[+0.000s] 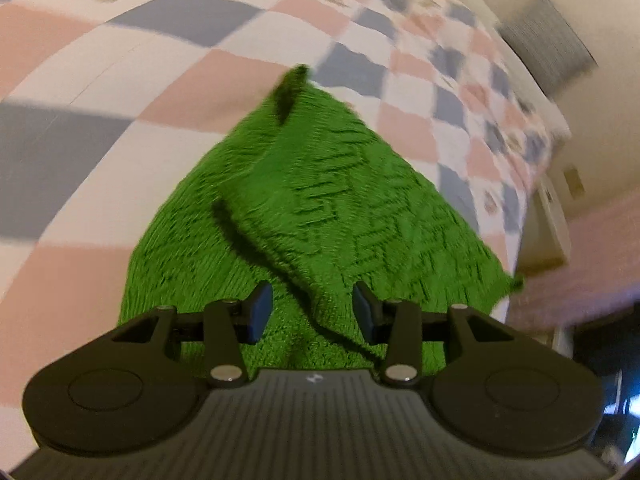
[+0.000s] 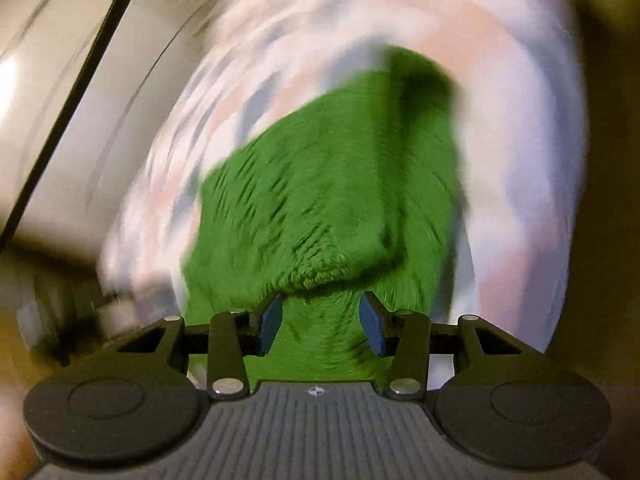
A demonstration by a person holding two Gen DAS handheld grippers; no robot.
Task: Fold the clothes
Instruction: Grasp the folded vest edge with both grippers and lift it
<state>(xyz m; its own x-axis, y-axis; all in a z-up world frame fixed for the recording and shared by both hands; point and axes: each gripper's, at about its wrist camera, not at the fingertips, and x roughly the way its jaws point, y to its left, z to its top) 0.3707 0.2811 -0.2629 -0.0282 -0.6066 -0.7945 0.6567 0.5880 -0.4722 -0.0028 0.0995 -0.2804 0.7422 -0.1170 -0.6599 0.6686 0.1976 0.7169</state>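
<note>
A green knitted garment (image 1: 320, 200) lies on a pink, grey and white checked bedspread (image 1: 120, 80), with one layer folded over and a raised edge running toward the camera. My left gripper (image 1: 313, 312) is open just above the near part of the garment, and that folded edge passes between its blue pads (image 1: 260, 308) without being clamped. The right wrist view is heavily motion-blurred. There the same green garment (image 2: 332, 184) fills the middle, a thick rolled edge lies just ahead of my right gripper (image 2: 321, 320), and its jaws stand open over the fabric.
The bedspread (image 2: 520, 160) extends all around the garment. A pale wall with a grey vent (image 1: 548, 44) rises beyond the bed's far right side. A white board or panel with a dark edge (image 2: 80, 100) stands at the left in the right wrist view.
</note>
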